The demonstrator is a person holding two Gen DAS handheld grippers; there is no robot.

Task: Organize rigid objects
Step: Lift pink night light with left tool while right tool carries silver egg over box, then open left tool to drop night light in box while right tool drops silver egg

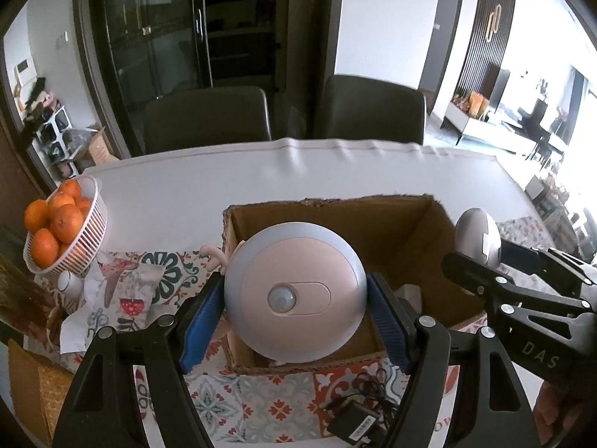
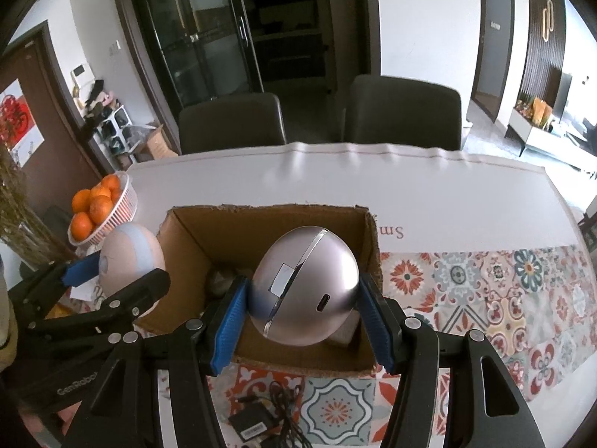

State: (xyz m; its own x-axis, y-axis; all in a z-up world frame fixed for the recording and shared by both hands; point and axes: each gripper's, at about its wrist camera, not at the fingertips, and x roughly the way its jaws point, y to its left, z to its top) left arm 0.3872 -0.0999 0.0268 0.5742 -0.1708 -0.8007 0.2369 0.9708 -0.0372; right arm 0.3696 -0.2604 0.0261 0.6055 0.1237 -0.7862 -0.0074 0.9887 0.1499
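My left gripper (image 1: 294, 298) is shut on a round pink and blue sensor light (image 1: 294, 291) and holds it over the left part of an open cardboard box (image 1: 429, 239). My right gripper (image 2: 302, 298) is shut on a silver egg-shaped device (image 2: 304, 283) with a USB port and holds it over the same box (image 2: 194, 239). Each gripper shows in the other's view: the right one with the silver device (image 1: 477, 237), the left one with the sensor light (image 2: 130, 261). A few small items lie inside the box, mostly hidden.
A white basket of oranges (image 1: 56, 227) stands at the left. A black power adapter with a tangled cord (image 1: 358, 425) lies in front of the box. A patterned cloth (image 2: 485, 298) covers the near table. Two dark chairs (image 1: 209, 119) stand behind the table.
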